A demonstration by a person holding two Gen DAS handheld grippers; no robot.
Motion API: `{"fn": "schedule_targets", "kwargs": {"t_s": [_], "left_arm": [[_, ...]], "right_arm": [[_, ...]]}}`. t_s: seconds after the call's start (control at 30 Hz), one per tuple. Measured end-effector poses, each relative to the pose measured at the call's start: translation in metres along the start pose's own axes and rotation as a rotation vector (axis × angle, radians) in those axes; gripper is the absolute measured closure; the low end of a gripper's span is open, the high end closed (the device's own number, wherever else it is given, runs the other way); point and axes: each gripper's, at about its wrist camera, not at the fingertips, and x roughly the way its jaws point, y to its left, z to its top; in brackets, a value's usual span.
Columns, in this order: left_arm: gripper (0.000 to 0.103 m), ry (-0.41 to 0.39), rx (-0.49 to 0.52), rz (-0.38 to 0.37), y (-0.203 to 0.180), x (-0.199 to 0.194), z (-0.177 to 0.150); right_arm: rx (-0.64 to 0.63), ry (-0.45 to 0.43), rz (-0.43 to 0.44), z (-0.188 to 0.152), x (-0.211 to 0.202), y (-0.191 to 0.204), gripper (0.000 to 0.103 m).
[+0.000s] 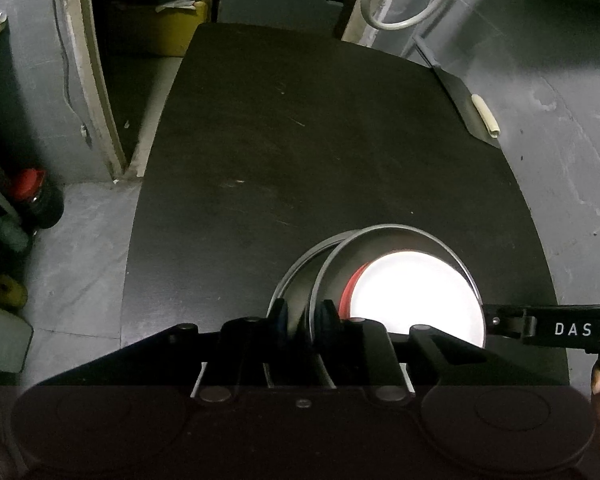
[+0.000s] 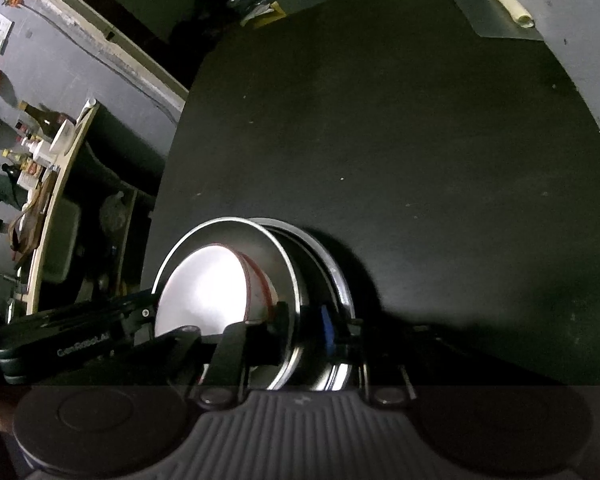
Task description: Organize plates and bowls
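Observation:
Two stacked steel plates (image 1: 380, 252) stand low on the dark table, with a white bowl with a red rim (image 1: 416, 296) inside the upper one. My left gripper (image 1: 304, 316) is shut on the stack's left rim. The right gripper's body (image 1: 556, 328) reaches in from the right. In the right wrist view the steel plates (image 2: 284, 264) and the white bowl (image 2: 208, 292) appear again. My right gripper (image 2: 304, 320) is shut on the stack's rim, one finger inside, one outside. The left gripper's body (image 2: 72, 340) comes in from the left.
The dark table (image 1: 300, 140) stretches ahead, with grey floor around it. A black dustpan with a pale handle (image 1: 480, 112) lies at the far right. A red-capped jar (image 1: 36, 196) stands on the floor at left. A shelf with bottles (image 2: 40, 152) is at left.

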Motion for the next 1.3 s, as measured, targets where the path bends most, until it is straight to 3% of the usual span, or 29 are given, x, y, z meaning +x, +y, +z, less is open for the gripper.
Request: {"fn": "schedule_targets", "kwargs": {"t_s": [0.1, 0.17, 0.2, 0.5, 0.6, 0.7, 0.83, 0.97, 1.03, 1.3], "left_arm": [[0.081, -0.003, -0.006, 0.0, 0.001, -0.002, 0.0], [0.072, -0.015, -0.007, 0.018, 0.001, -0.004, 0.0], [0.063, -0.028, -0.007, 0.038, 0.0, -0.006, 0.0], [0.05, -0.096, -0.043, 0.045, 0.009, -0.024, 0.001], [0.036, -0.115, -0.04, 0.05, 0.008, -0.029, -0.001], [0.019, -0.129, -0.029, 0.05, 0.008, -0.036, -0.004], [0.008, -0.138, -0.022, 0.065, 0.009, -0.044, -0.007], [0.004, -0.142, -0.029, 0.071, 0.011, -0.051, -0.012], [0.001, -0.155, -0.038, 0.08, 0.013, -0.054, -0.014], [0.001, -0.19, -0.046, 0.092, 0.016, -0.066, -0.025]], "right_arm": [[-0.001, -0.014, -0.003, -0.001, -0.002, 0.0, 0.079], [-0.001, -0.03, -0.023, -0.003, -0.005, 0.001, 0.067], [-0.007, -0.039, -0.041, -0.004, -0.006, 0.002, 0.06], [0.015, -0.095, -0.051, -0.013, -0.019, 0.003, 0.055], [0.024, -0.116, -0.055, -0.017, -0.025, 0.002, 0.05], [0.04, -0.136, -0.053, -0.022, -0.031, -0.001, 0.036], [0.063, -0.169, -0.033, -0.031, -0.039, -0.004, 0.022], [0.079, -0.187, -0.031, -0.038, -0.043, -0.006, 0.013], [0.083, -0.2, -0.042, -0.042, -0.045, -0.006, 0.0], [0.049, -0.32, -0.083, -0.061, -0.061, 0.002, 0.0]]}}
